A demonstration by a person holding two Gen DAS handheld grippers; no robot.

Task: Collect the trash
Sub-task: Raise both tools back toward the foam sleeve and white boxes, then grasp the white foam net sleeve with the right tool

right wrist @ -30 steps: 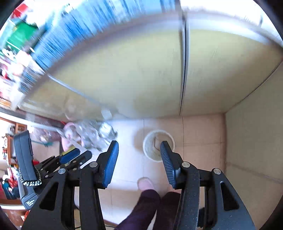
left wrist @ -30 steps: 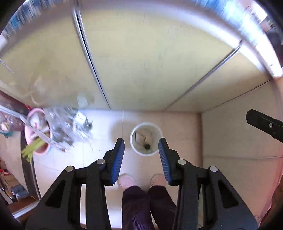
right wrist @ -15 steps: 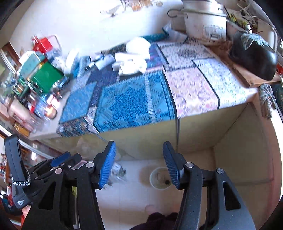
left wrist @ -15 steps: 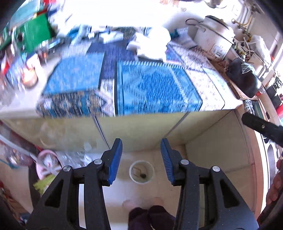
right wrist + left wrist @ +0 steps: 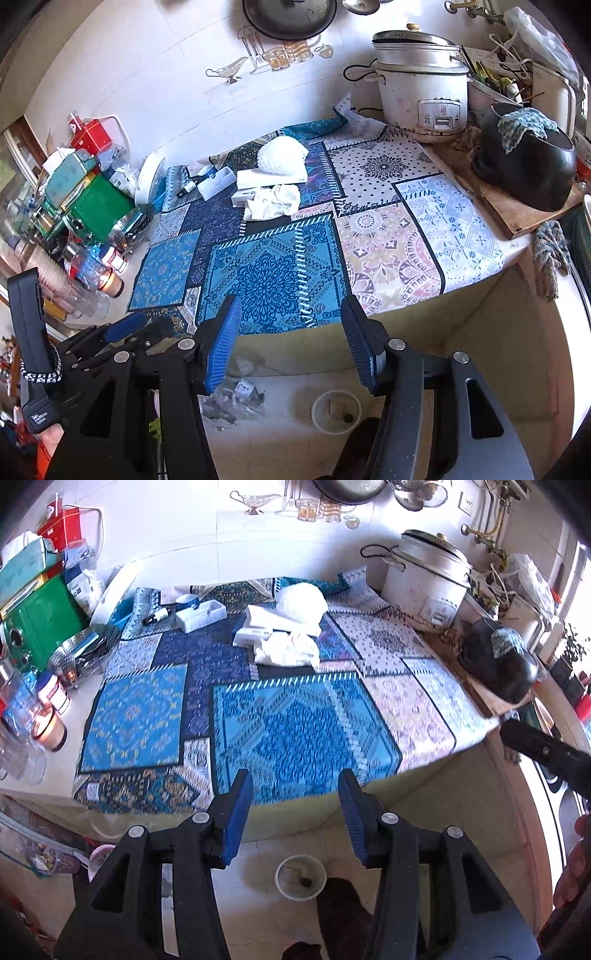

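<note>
Rising from the floor bin (image 5: pixel 300 882) to the table (image 5: pixel 288 738), both tongs, left (image 5: pixel 295 812) and right (image 5: pixel 291 341), gape empty, left still widening; crumpled tissue (image 5: pixel 286 648) awaits.

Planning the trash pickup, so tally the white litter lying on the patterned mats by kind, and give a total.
White foam net wrap: 1
Crumpled white tissue: 1
Flat white boxes: 2
Open white tray box: 1
Total: 5
</note>
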